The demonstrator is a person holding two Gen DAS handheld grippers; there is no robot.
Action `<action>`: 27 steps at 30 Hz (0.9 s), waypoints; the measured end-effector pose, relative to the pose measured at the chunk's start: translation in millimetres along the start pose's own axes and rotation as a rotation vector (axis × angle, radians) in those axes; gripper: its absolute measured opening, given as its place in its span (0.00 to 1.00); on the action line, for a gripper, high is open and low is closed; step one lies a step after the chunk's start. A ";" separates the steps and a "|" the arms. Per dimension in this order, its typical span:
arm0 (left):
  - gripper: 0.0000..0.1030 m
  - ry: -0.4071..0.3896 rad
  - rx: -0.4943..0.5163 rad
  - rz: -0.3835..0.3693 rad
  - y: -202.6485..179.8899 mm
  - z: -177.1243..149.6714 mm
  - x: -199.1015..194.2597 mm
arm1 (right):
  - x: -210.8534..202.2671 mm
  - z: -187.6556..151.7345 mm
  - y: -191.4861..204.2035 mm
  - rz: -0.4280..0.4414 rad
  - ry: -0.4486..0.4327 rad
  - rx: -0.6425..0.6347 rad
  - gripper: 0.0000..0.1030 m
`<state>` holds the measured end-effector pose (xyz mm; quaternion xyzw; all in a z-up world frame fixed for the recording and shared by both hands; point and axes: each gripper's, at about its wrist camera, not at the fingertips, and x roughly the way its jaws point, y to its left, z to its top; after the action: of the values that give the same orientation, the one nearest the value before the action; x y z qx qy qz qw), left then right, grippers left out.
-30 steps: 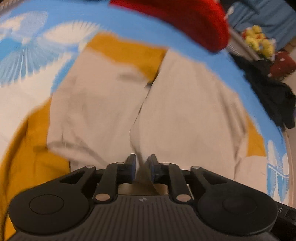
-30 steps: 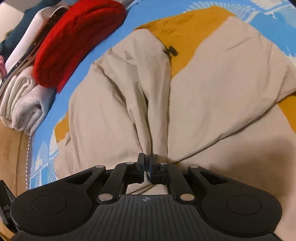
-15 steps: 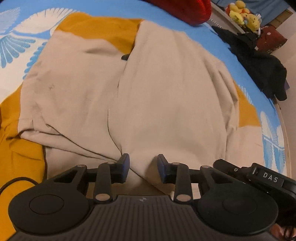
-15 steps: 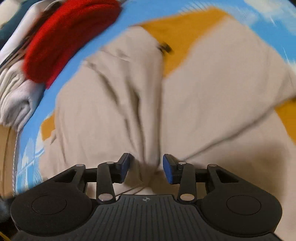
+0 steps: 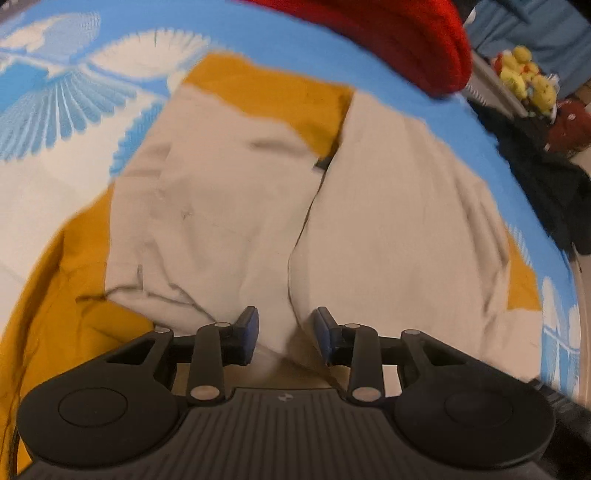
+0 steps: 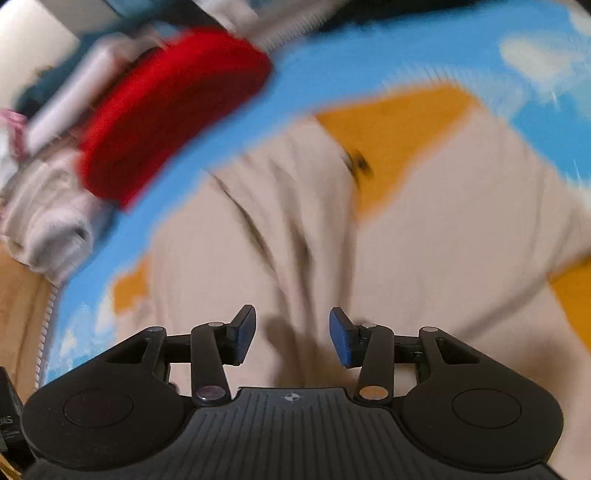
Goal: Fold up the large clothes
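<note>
A large beige and mustard-yellow garment lies partly folded on a blue and white bedspread. It also shows in the right wrist view, blurred. My left gripper is open, low over the near beige edge, with a fold of cloth between its jaws but not pinched. My right gripper is open and empty, just above the beige cloth.
A red knitted item lies at the far edge of the bed, also in the right wrist view. Folded pale cloth sits beside it. Dark clothes and yellow plush toys lie off the right side.
Both grippers were shut on the beige cloth a second ago. They have opened and let it go, and both have pulled back slightly. The right view is swinging.
</note>
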<state>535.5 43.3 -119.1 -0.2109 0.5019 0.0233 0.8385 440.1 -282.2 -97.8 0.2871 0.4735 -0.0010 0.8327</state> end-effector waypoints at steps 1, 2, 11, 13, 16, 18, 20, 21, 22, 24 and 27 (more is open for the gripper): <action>0.36 -0.041 0.038 -0.015 -7.8 1.2 -8.2 | 5.9 -1.5 -6.0 -0.048 0.036 0.016 0.45; 0.36 -0.071 0.081 -0.035 -13.0 1.7 -14.6 | 8.6 -2.5 -12.6 -0.065 0.048 0.040 0.45; 0.43 0.039 0.127 -0.066 -24.6 -4.3 -10.7 | -8.2 7.3 -9.8 -0.185 -0.026 -0.024 0.45; 0.43 -0.072 0.150 -0.129 -28.3 5.5 -40.5 | -22.1 14.1 -7.6 -0.169 -0.100 -0.024 0.45; 0.43 -0.211 0.188 -0.179 -32.0 11.1 -82.9 | -55.4 23.9 6.0 -0.121 -0.262 -0.081 0.45; 0.43 -0.257 0.205 -0.201 -38.9 9.3 -103.5 | -84.1 26.7 15.4 -0.086 -0.384 -0.142 0.45; 0.43 -0.308 0.231 -0.215 -35.6 7.1 -128.1 | -109.6 27.8 19.2 -0.054 -0.474 -0.186 0.45; 0.43 -0.333 0.244 -0.218 -34.5 5.6 -139.6 | -122.3 28.3 19.7 -0.037 -0.515 -0.212 0.45; 0.43 -0.358 0.257 -0.227 -33.2 0.3 -152.2 | -133.7 27.7 20.6 -0.024 -0.548 -0.237 0.45; 0.43 -0.418 0.295 -0.251 -27.8 -7.5 -181.0 | -158.5 26.5 18.9 0.001 -0.607 -0.285 0.45; 0.43 -0.502 0.355 -0.251 -11.1 -33.9 -229.8 | -200.1 18.6 18.7 0.019 -0.676 -0.342 0.45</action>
<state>396.3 60.1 66.5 -0.1093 0.2460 -0.1170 0.9560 349.6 -329.6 76.2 0.1319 0.1626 -0.0092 0.9778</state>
